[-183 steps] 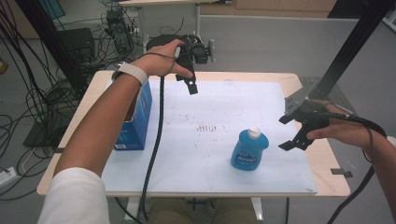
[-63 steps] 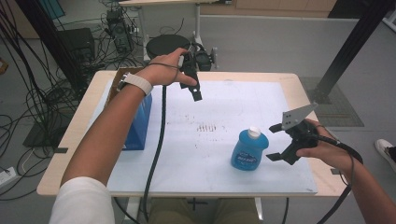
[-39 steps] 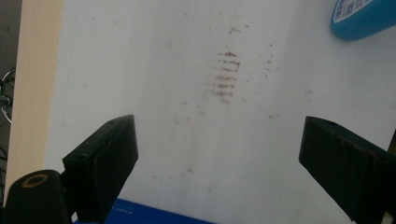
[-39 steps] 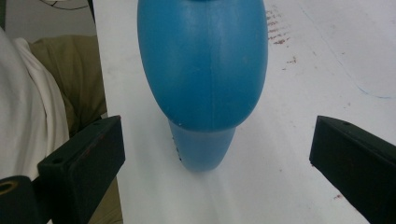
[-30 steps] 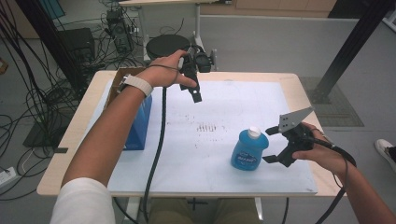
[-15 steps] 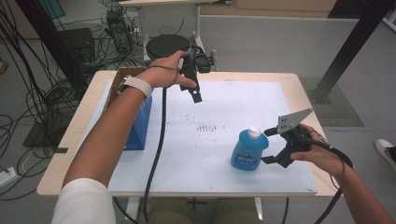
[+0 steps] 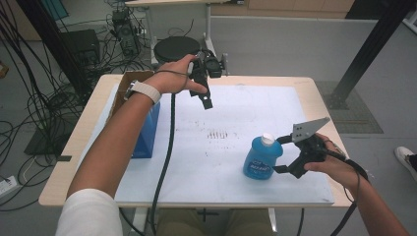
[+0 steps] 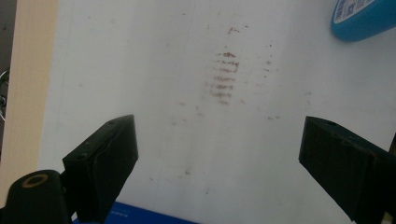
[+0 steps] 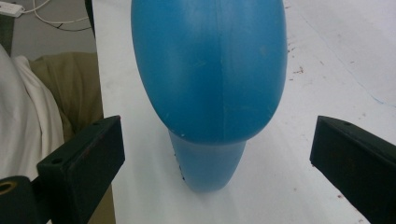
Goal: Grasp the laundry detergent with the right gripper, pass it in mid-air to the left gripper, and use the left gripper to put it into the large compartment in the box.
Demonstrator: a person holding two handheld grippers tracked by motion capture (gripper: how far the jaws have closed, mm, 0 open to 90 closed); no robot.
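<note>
Right gripper (image 7: 287, 155), jaws wide apart, nothing clamped. Blue bottle (image 7: 261, 158) upright just ahead, between the open jaws, untouched. Risk: one jaw nudging first, tipping or skidding it on the white mat (image 7: 236, 113). Label print on bottle unreadable. Left gripper (image 7: 204, 96) parted too, hovering well apart.
</note>
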